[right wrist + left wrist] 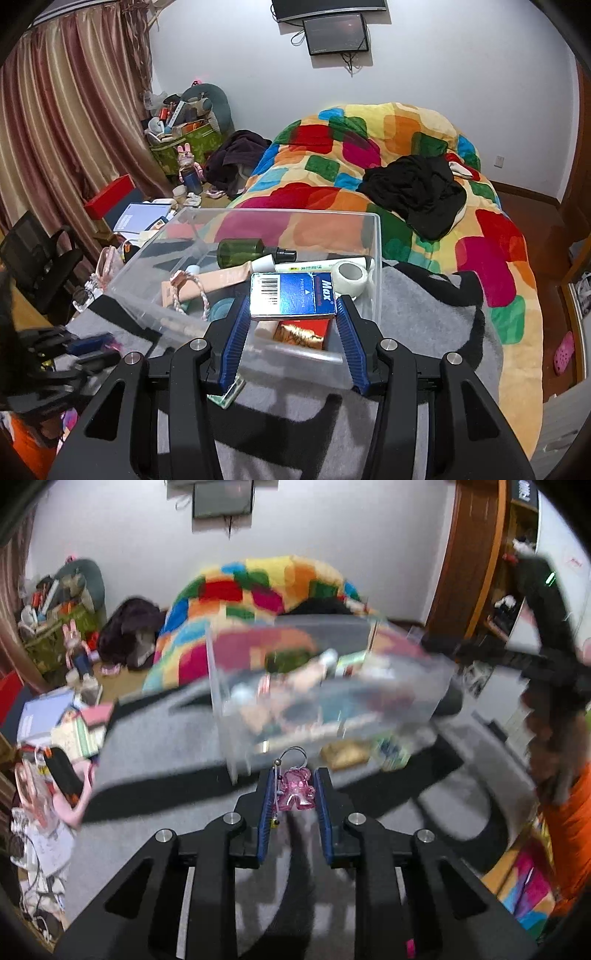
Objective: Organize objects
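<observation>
My left gripper [294,788] is shut on a pink translucent bear keychain [296,789] with a wire loop, held above the grey blanket just short of the clear plastic bin [236,716], which is blurred. My right gripper [293,308] is shut on a blue "Max" staples box [293,294] and holds it over the bin's near rim [295,354]. Inside the bin lie a green spray bottle [243,252], a white tape roll [350,276], a pink strap with a cord [207,282], a white tube [314,265] and a red-gold packet [303,332]. The left gripper shows blurred at the far left of the right wrist view [85,347].
The bin stands on a grey and black blanket [424,314] on the bed. A multicoloured patchwork duvet [369,147] with black clothing [417,192] lies behind. Books and clutter [144,218] fill the left side, by a curtain [66,129]. A green-edged card [227,395] lies under the right gripper.
</observation>
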A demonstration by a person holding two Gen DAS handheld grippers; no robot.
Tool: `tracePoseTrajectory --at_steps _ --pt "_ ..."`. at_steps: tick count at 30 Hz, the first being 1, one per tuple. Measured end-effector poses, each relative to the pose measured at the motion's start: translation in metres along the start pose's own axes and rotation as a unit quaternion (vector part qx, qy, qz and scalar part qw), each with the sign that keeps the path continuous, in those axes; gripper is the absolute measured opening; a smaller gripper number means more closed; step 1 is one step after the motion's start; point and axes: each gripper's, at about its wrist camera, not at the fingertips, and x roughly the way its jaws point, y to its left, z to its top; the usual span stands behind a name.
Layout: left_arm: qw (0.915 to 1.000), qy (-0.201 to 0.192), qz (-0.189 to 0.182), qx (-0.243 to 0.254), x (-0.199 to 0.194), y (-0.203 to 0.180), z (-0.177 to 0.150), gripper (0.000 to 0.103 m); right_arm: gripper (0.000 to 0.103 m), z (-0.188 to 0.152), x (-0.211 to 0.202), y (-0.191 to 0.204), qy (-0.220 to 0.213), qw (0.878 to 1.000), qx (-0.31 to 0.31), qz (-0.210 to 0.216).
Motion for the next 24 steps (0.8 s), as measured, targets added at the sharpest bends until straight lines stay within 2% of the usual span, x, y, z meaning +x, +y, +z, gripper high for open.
tracePoseTrajectory --at_steps 3,7,13,17,22,24 --pt "0.9995 -0.032 0.001 0.003 -0.014 -0.005 0.023 0.021 0.044 0.002 0.008 0.001 0.006 1.0 0.001 0.0" --pt "0.9987 -0.05 0.006 0.007 -0.013 -0.008 0.05 0.022 0.044 0.004 0.022 0.0 0.024 1.0 0.01 0.007" --pt "0.9996 -0.022 0.018 -0.009 0.027 0.003 0.074 0.022 0.044 0.001 0.036 0.002 0.047 0.999 0.006 0.012" --pt "0.9989 -0.003 0.036 -0.028 0.046 0.012 0.076 0.022 0.045 -0.002 0.029 0.007 0.041 0.999 -0.012 0.016" --pt "0.999 0.001 0.023 -0.039 0.047 0.015 0.071 0.022 0.049 -0.004 0.017 0.013 0.032 0.999 -0.023 0.018" --pt "0.9991 -0.004 0.018 -0.039 0.04 0.013 0.069 0.026 0.05 -0.005 0.009 0.016 0.023 0.999 -0.026 0.023"
